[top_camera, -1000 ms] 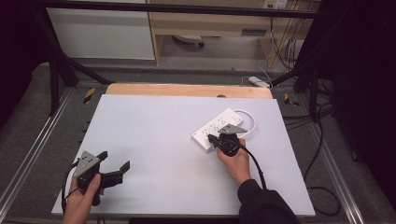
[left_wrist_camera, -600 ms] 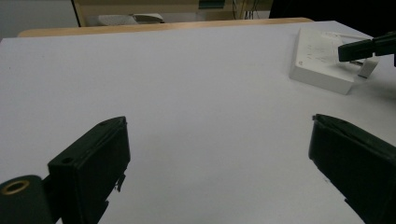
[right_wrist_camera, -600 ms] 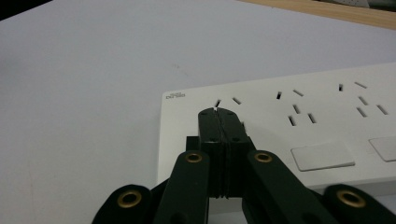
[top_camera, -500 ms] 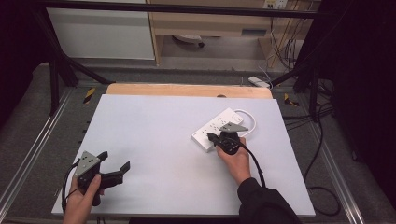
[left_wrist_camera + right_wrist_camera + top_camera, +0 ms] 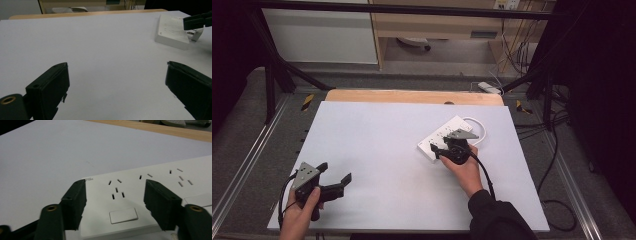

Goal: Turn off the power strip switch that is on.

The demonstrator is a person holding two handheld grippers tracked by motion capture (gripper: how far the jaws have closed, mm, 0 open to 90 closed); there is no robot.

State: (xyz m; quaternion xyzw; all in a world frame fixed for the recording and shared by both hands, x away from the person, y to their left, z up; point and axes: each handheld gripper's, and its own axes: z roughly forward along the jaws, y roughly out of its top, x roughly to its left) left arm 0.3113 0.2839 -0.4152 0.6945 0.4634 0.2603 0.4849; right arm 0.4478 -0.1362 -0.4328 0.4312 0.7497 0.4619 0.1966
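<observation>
A white table (image 5: 377, 145) with a wooden strip (image 5: 412, 96) along its far edge.

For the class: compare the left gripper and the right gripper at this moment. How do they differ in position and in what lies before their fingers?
The left gripper hovers over bare white table near the front left corner; the right gripper sits at the white power strip. The left gripper's fingers frame nothing, while the right gripper's fingers, which have just been opening, straddle the strip's end by its switch. Both stand open, each held in one hand.
</observation>
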